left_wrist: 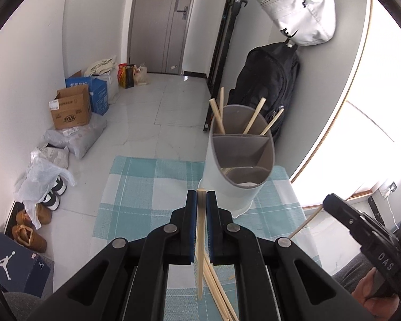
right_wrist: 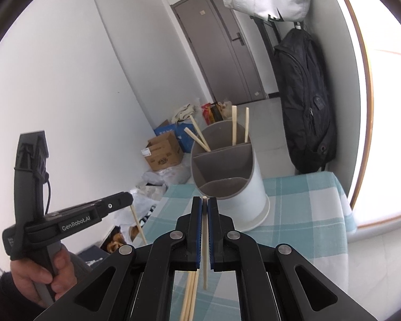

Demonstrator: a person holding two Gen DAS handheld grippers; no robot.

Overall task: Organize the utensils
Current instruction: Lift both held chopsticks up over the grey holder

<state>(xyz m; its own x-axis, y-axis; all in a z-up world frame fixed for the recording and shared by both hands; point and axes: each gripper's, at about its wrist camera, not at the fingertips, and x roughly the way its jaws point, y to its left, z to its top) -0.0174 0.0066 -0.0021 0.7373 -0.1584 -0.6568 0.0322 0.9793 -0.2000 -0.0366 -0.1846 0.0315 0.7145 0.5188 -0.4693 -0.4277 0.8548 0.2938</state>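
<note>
A white utensil holder (left_wrist: 238,160) with grey dividers stands on the checked cloth; several chopsticks stand in its far compartment. It also shows in the right wrist view (right_wrist: 227,176). My left gripper (left_wrist: 201,195) is shut on a wooden chopstick (left_wrist: 200,240), held upright just in front of the holder. My right gripper (right_wrist: 205,200) is shut on a pale chopstick (right_wrist: 205,240), also just in front of the holder. Loose chopsticks (left_wrist: 216,286) lie on the cloth below, also seen in the right wrist view (right_wrist: 189,294).
The teal checked cloth (left_wrist: 147,187) covers a small table. A black backpack (left_wrist: 267,88) and white bag (left_wrist: 299,8) hang behind the holder. Boxes (left_wrist: 69,109), bags and shoes (left_wrist: 29,230) line the floor at left.
</note>
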